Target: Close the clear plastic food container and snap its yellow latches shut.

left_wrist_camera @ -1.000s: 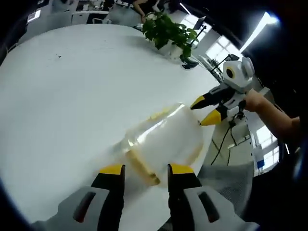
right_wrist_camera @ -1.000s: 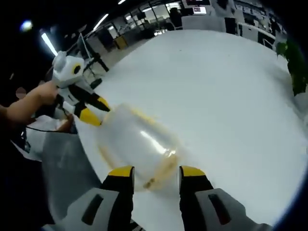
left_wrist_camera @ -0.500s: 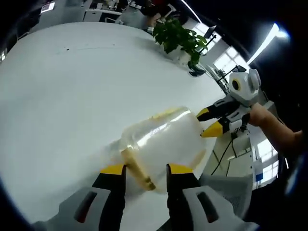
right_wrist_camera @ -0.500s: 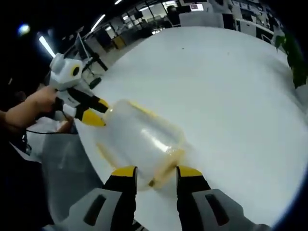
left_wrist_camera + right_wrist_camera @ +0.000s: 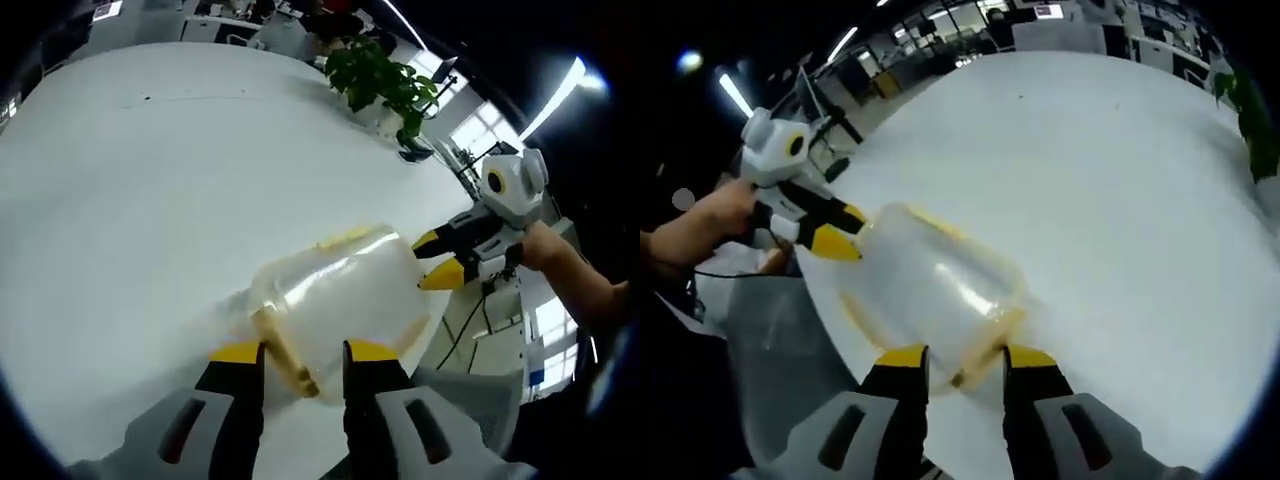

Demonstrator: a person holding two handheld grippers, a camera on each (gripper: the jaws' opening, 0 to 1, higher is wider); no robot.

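White table [image 5: 120,180] carries the clear container [image 5: 345,295] between both grippers, left [image 5: 293,352] at 6 o'clock and right [image 5: 956,355] opposite, each parted around one end.

The left gripper [image 5: 298,352] has two grey moulded jaws, each with a dark oval recess and a black finger capped in yellow. The right gripper [image 5: 958,355] is built the same. Seen from across, each wears a white rounded housing and tapering black-and-yellow fingers [image 5: 441,277], gripped by a bare hand [image 5: 722,212].
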